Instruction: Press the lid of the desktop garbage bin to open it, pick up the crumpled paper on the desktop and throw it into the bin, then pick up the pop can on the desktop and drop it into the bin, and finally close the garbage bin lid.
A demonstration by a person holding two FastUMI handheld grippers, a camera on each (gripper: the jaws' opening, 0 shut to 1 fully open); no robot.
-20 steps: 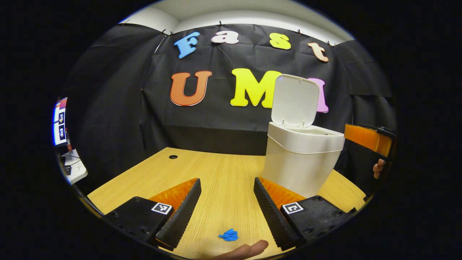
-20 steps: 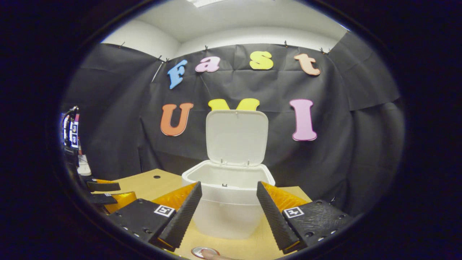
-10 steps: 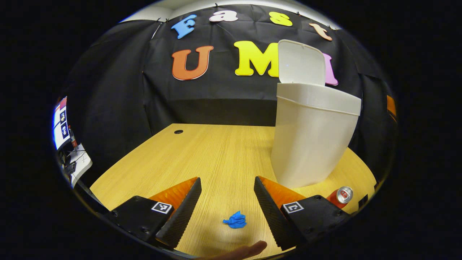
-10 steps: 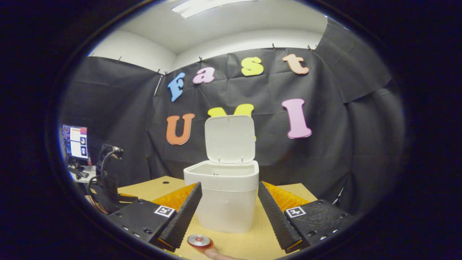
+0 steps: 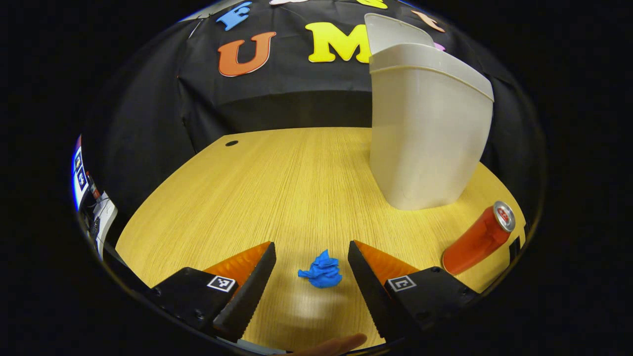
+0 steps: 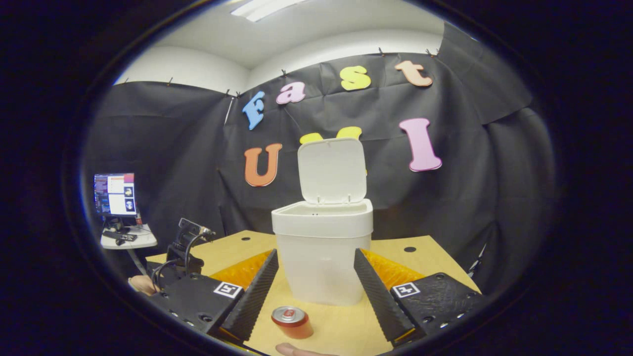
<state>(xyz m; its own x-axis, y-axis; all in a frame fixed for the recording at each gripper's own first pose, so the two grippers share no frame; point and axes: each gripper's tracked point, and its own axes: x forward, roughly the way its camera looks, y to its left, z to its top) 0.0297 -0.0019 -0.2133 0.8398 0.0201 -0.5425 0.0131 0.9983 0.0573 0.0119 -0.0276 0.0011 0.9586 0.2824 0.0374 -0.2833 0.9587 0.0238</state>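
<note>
Honestly, the main risk right now is fumbling that little paper ball [image 5: 320,269]. It's a small, scrunched wad of blue paper, lumpy with loose folds sticking up, lying flat on the wooden desk [image 5: 277,188]. It sits between the fingers of the left gripper [image 5: 309,277], whose jaws are spread wide and not touching it. Something that light probably skitters off if one finger reaches it first, so an off-centre squeeze could just push it sideways. Pinching only a loose flap is another worry, since it might slip out on the way up to the bin.

And that bin [image 5: 425,128] looks tall from this low angle, its white wall rising well above the paper, with the lid [image 6: 332,170] standing upright behind the opening. My guess is the paper has to go up and over the rim, and a low swing could knock the wall or leave the paper outside. Catching the lid might flip it shut too soon.

Meanwhile the red can [image 5: 477,237] stands just beside the bin's base on the desk, silver top up, well apart from the paper. In the right gripper view the can [image 6: 292,321] sits near the bottom in front of the bin, and the right gripper [image 6: 315,291] hangs with its fingers parted around nothing. A careless sweep there could tip it over, and I'd bet it rolls.
</note>
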